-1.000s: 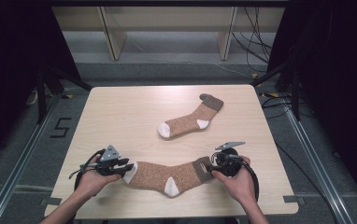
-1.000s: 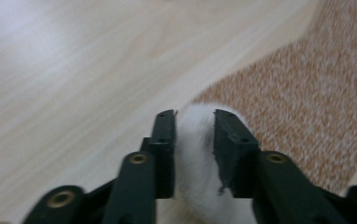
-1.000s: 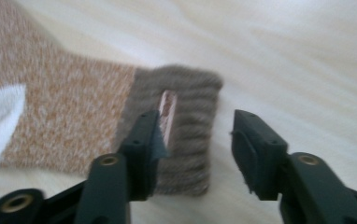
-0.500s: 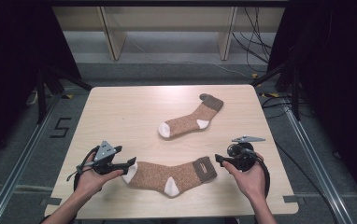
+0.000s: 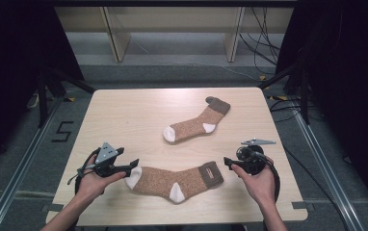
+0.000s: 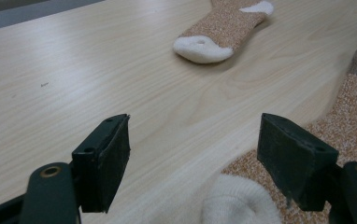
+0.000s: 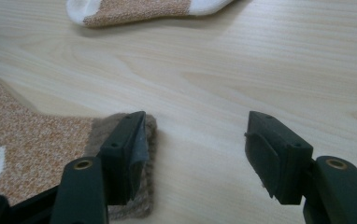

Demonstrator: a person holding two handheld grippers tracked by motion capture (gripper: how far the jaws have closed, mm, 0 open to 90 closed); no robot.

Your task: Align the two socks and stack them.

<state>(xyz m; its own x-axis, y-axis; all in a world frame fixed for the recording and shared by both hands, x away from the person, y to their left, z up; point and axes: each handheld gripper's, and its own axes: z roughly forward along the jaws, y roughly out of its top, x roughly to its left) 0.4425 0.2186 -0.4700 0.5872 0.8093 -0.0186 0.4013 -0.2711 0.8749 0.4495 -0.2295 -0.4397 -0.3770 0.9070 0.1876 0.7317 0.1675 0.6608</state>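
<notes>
The near sock (image 5: 175, 177) lies flat between both grippers, released. The right gripper (image 5: 230, 163) has backed off its cuff, jaws apart; the left gripper (image 5: 133, 168), jaws apart, sits at its toe. The other sock (image 5: 196, 122) lies beyond.

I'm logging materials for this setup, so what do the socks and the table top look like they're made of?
Near sock: seemingly a thick knit, speckled brown with fuzzy white toe and heel, darker ribbed cuff. Far sock: same look. Table: pale wood or wood-look laminate, judging by grain lines and a soft matte sheen; which of the two is unclear.
</notes>
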